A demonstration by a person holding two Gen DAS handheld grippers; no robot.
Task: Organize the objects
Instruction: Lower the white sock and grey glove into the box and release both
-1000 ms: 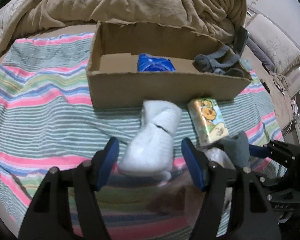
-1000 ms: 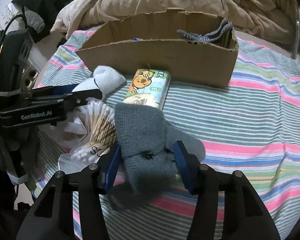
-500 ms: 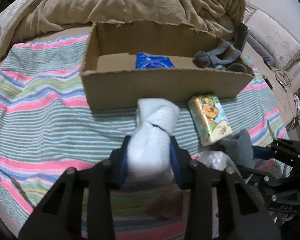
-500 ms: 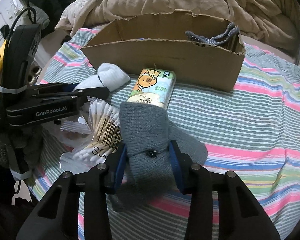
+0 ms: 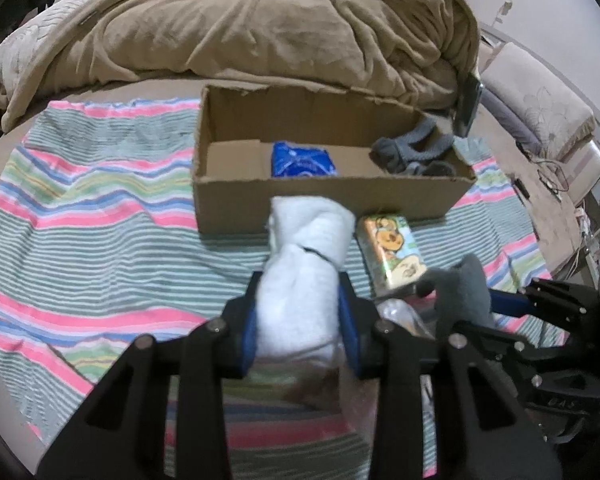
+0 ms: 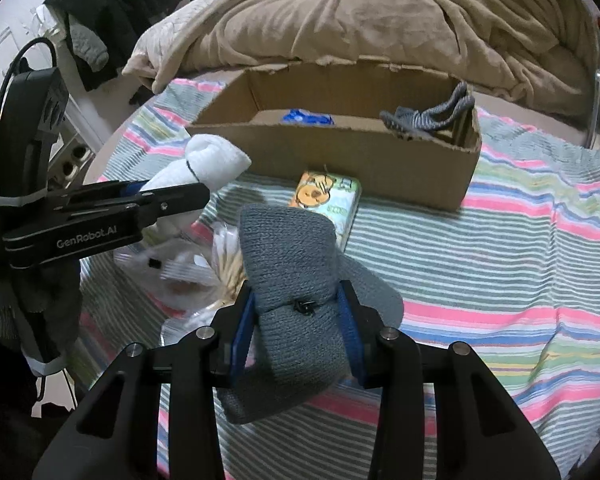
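From the left wrist, the left gripper [image 5: 300, 320] pinches a rolled white terry sock [image 5: 300, 280]; an open brown cardboard box [image 5: 236, 208] sits at twelve o'clock. From the right wrist, the right gripper [image 6: 298, 328] clamps a rolled grey knit sock [image 6: 292, 280], the box [image 6: 380, 160] at twelve o'clock.

Counts, both views:
- 1 open brown cardboard box [image 5: 236, 204], on 1 striped pastel cloth [image 5: 80, 236].
- In box: 1 blue plastic pkt [image 5: 302, 160], 1 bundle of dark grey knit socks [image 5: 412, 152].
- Outside box: 1 rolled white sock pair [image 5: 304, 280], 1 rolled grey knit sock pair [image 6: 292, 280], 1 cartoon-print tissue pack [image 5: 392, 252], 1 clear bag of cotton swabs [image 6: 220, 256].
- 2 black grippers w/ blue pads: left [image 5: 300, 320], right [image 6: 296, 320].
- 1 tan crumpled duvet [image 5: 240, 28] behind.
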